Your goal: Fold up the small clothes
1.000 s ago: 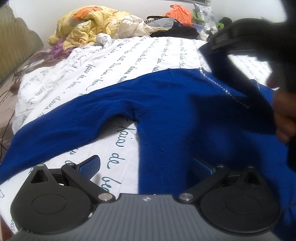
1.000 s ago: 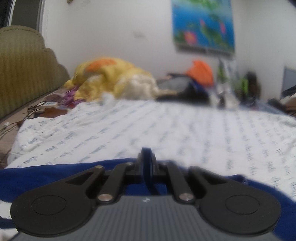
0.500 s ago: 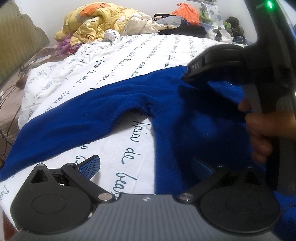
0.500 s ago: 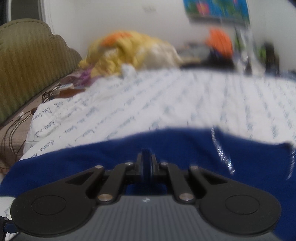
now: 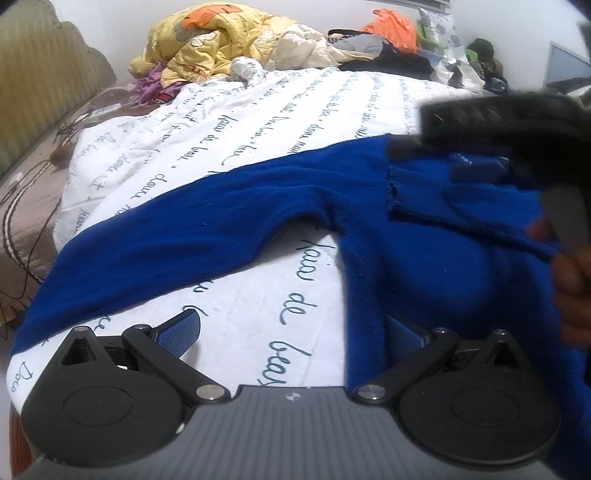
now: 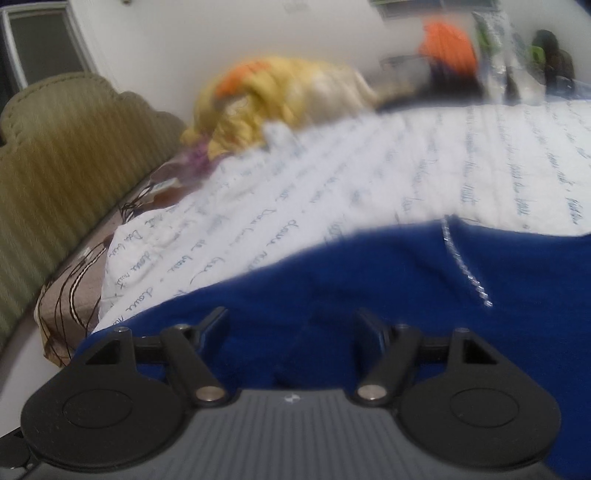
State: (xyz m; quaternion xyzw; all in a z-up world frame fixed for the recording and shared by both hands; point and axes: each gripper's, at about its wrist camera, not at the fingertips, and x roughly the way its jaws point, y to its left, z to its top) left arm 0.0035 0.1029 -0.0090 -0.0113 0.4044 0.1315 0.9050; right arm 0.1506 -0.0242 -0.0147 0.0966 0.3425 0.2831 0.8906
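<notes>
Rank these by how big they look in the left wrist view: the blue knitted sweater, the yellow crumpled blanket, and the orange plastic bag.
1. Blue knitted sweater, by far the largest, but also nearest the camera.
2. Yellow crumpled blanket, far back on the bed.
3. Orange plastic bag, smallest, about equally far back.

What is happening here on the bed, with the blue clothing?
A person is folding a blue sweater on a white bedsheet, with a hand-held gripper in each hand. The right hand-held gripper is opening above the folded-over part of the sweater. The left hand-held gripper is open at the sweater's near edge.
</notes>
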